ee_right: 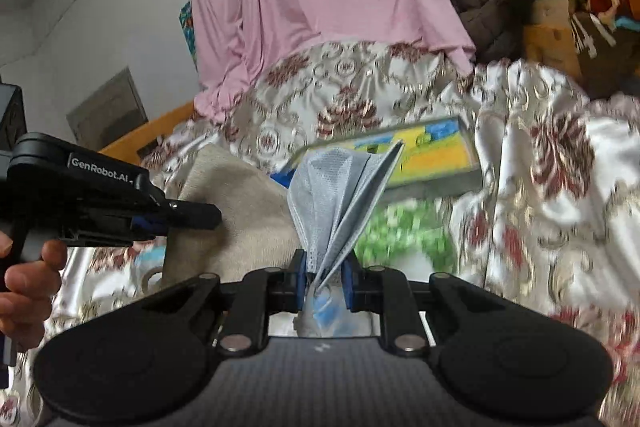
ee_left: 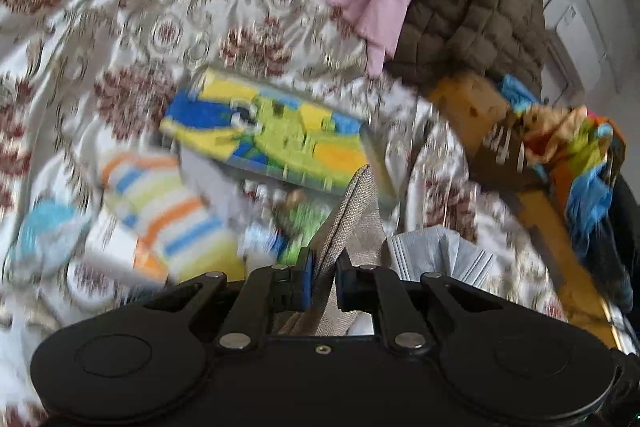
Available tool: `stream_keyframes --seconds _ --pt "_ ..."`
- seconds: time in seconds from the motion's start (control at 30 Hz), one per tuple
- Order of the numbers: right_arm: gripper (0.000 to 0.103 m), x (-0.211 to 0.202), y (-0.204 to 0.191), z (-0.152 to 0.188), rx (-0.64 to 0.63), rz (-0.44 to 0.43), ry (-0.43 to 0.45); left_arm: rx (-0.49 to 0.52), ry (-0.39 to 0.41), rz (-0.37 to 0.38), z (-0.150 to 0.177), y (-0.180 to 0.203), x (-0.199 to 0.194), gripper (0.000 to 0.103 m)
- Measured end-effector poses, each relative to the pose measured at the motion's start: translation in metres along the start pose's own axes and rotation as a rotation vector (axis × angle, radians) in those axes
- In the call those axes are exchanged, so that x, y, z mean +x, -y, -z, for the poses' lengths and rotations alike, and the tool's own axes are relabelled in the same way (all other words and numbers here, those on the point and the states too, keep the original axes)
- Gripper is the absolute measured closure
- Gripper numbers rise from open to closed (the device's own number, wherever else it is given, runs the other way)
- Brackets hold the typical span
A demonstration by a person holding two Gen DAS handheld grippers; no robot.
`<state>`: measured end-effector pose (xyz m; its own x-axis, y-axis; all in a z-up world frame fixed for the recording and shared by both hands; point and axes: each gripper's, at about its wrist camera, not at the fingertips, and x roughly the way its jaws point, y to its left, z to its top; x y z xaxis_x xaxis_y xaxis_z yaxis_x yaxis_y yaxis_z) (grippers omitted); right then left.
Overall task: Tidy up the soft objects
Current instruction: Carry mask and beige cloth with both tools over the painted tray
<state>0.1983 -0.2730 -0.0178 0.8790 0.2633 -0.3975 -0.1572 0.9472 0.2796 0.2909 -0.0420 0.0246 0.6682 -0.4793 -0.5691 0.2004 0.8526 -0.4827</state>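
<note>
Left gripper (ee_left: 322,281) jaws are clamping beige cloth (ee_left: 348,223); right gripper (ee_right: 325,281) jaws are clamping grey mask (ee_right: 340,195), both items pointing ahead.

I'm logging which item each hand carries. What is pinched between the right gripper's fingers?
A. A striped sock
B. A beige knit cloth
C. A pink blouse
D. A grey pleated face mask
D: in the right wrist view the right gripper is shut on the grey pleated face mask, whose folds fan out from between its blue pads.
</note>
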Motion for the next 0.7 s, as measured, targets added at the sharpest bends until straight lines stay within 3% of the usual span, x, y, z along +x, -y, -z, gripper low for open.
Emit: stream_keyframes --seconds 0.2,0.4,0.7 --pt "0.083 0.05 0.018 -0.047 0.028 0.002 0.051 0.008 0.109 -0.022 -0.043 0.01 0.028 0.091" --pt "0.083 0.104 0.052 -0.085 0.136 -0.028 0.112 -0.022 0.168 -0.009 -0.086 0.009 0.07 0.091" --pt "0.083 0.162 0.1 -0.092 0.256 -0.035 0.079 -0.054 0.287 0.013 -0.136 0.009 0.127 0.091"
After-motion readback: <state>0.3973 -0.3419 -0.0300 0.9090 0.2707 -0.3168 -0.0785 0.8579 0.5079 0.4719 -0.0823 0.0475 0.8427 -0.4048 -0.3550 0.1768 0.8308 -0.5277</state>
